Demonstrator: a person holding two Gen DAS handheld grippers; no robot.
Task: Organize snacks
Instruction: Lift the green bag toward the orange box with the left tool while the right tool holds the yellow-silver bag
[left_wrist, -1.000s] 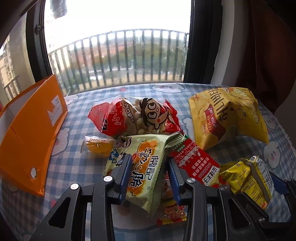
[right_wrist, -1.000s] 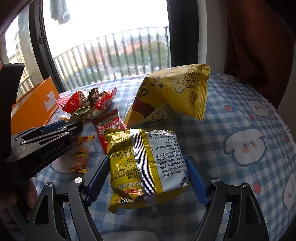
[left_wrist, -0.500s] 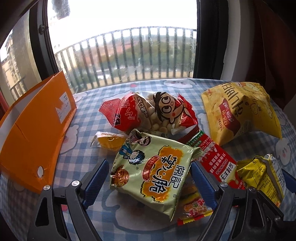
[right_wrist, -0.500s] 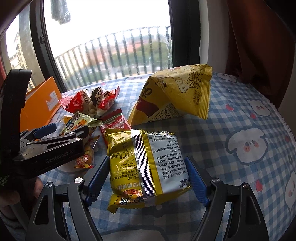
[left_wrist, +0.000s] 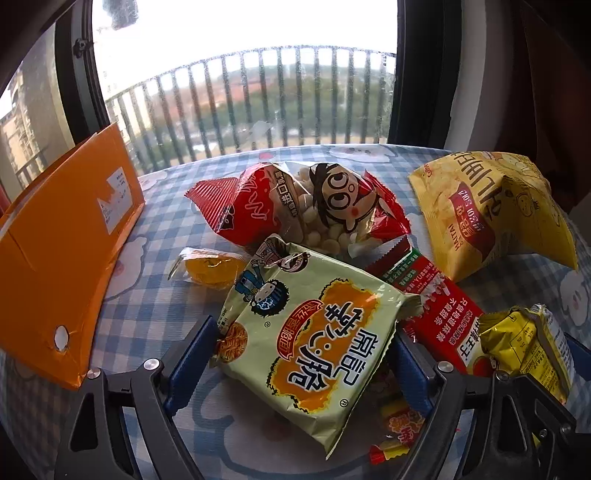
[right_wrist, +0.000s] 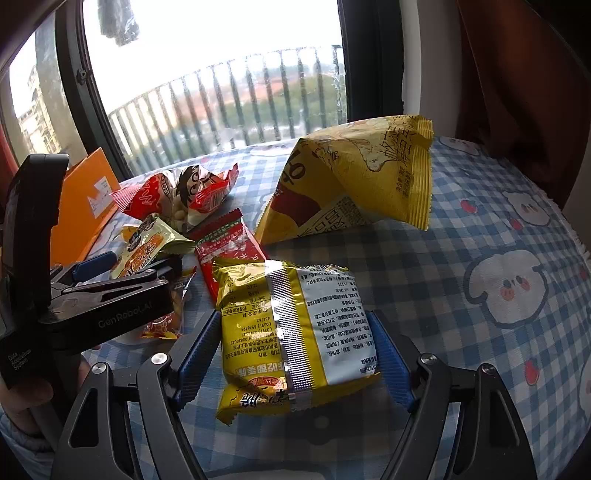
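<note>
The left tool (left_wrist: 303, 363) stands wide, its blue-padded fingers (left_wrist: 192, 354) flanking a pale green crinkled noodle-snack packet with an orange label (left_wrist: 310, 332) that lies on the blue-and-white checked worktop (left_wrist: 155, 295); whether the pads touch the packet cannot be told. The right tool (right_wrist: 295, 360) is likewise spread wide around a yellow foil noodle packet lying printed-back up (right_wrist: 295, 332). Only the left wrist view shows a small clear-wrapped orange jelly cup (left_wrist: 210, 267) just behind the green packet. An orange cardboard box (left_wrist: 62, 251) stands at the left. A red-and-clear bag of white puffs with a cartoon face (left_wrist: 306, 206) lies behind the green packet, and a flat red sachet (left_wrist: 436, 306) between it and the yellow packet. Only the right wrist view shows the left tool's black body (right_wrist: 92, 295) from the side, hiding part of a small red-and-yellow candy wrapper (right_wrist: 162, 326). A big puffed yellow chip bag (right_wrist: 354, 184) rises behind.
</note>
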